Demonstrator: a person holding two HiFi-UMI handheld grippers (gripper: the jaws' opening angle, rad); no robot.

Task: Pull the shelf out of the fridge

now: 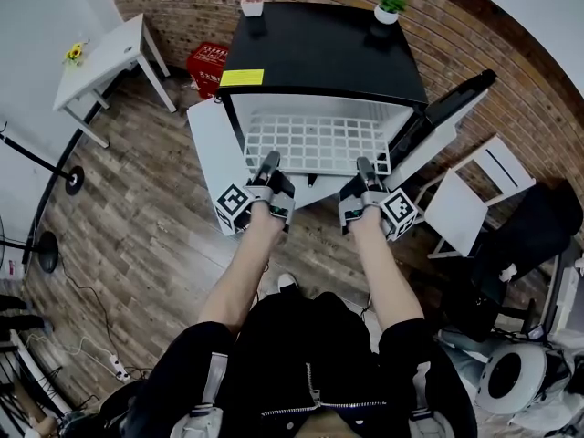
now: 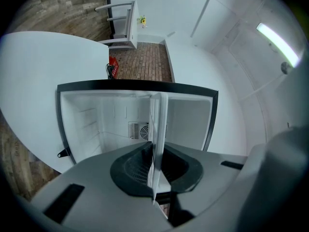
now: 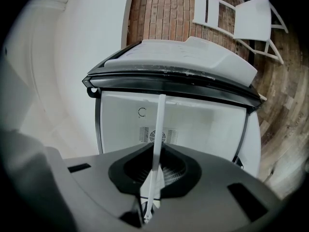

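Note:
A white wire shelf (image 1: 315,142) sticks partway out of the small black-topped fridge (image 1: 319,53), whose door (image 1: 447,117) hangs open at the right. My left gripper (image 1: 269,162) is shut on the shelf's front edge near its left end. My right gripper (image 1: 366,167) is shut on the same edge near its right end. In the left gripper view the shelf (image 2: 158,124) runs edge-on between the pads of the left gripper (image 2: 155,178), with the bare white fridge interior (image 2: 101,124) behind. The right gripper view shows the shelf (image 3: 159,124) clamped the same way in the right gripper (image 3: 152,187).
Two potted plants (image 1: 252,1) (image 1: 389,7) stand on the fridge top. A white panel (image 1: 212,158) lies along the fridge's left side. A red crate (image 1: 208,62) and a white table (image 1: 100,57) are at the back left. A white folding chair (image 1: 474,190) stands at the right.

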